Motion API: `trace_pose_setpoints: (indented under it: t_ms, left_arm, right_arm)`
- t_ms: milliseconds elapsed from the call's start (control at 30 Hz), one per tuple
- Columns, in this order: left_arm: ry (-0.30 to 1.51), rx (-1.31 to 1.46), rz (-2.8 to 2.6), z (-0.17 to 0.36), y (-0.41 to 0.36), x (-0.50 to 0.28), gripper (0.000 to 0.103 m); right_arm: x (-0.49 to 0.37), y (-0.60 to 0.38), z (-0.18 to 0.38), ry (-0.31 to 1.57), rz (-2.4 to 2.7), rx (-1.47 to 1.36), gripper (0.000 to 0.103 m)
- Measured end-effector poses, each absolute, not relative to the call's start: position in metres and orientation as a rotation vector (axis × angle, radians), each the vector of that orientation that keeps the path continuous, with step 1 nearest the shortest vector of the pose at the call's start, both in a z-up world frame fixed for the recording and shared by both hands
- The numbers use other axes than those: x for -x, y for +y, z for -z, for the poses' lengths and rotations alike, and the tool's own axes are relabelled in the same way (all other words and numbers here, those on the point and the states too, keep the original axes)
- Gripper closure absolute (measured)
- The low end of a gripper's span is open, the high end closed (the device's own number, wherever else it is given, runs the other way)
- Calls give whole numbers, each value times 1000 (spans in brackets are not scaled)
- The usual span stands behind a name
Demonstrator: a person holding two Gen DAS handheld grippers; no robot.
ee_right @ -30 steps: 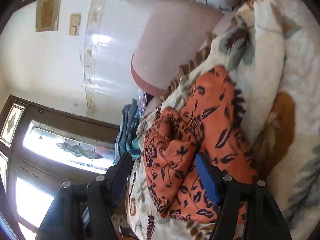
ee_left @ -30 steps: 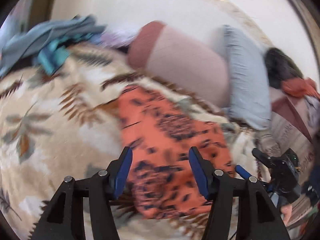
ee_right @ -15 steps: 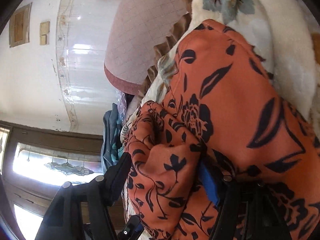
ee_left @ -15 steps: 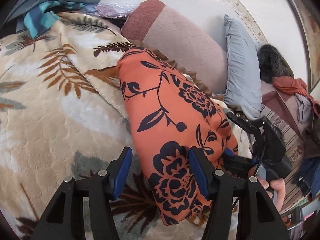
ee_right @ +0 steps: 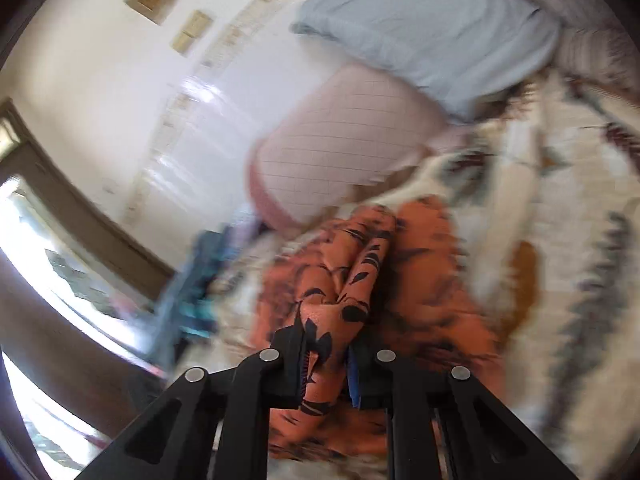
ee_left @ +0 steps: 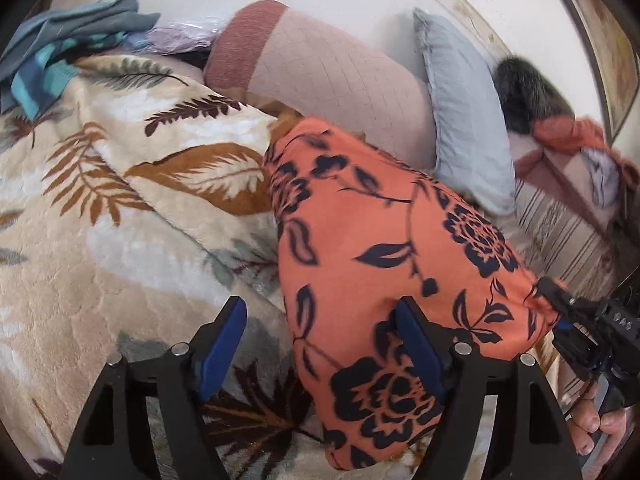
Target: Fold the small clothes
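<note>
Two black plastic grippers, each with triangular cut-outs in the arms and round silver pivot screws. Left gripper [ee_left: 320,344]: blue pads lining the inner faces of both fingers. Right gripper [ee_right: 326,364]: black fingers, a blue pad edge on one, fine ridges on the other.
</note>
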State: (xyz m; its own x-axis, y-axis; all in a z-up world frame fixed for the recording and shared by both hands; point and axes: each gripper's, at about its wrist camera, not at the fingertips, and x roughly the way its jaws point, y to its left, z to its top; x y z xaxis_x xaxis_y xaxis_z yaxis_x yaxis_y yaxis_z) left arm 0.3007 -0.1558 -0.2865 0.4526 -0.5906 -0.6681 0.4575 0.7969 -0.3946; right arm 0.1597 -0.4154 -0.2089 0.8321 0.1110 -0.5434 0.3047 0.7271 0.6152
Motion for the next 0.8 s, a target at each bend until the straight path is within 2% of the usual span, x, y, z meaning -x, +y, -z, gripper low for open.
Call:
trace_pose_setpoints:
  t_ms: [133,267,367,433,467,533,567,667,733,800]
  left_arm:
    - [933,132,656,294,-169,-297,25]
    - [957,143,630,301,-169,-298,19]
    - [995,160,605,306,-165,-302,15]
    - [1010,167,603,308,-164,-303,14]
    - [1016,165,601,309,-164,-304,12]
    - [1023,157,600,310,-166,-307,11]
    - [1026,154,601,310,-167,-309,10]
    - [1035,149,609,314,-168,-314,8]
    - [1037,151,610,316,-169,-316,6]
    - [1032,134,614,315,-171,-316,6]
  right_arm:
    - [-141,-424,256,752,229,-821,87]
    - [-147,-415,271,902,244,-743,87]
    - [-147,-432,263,923,265,-840,86]
    - [-145,-449,247,846,292,-843,85]
    - [-147,-455,239,796,288,-850,81]
    - [-162,-463,226,724,241,-895,50]
    - [-171,-462,220,690,198,-912,29]
    - [-219,-443,205,672,73,-838,29]
    - [-262,-421,206,746,-7,-786,38]
    - [-306,-396,211,833,-48,-685,63]
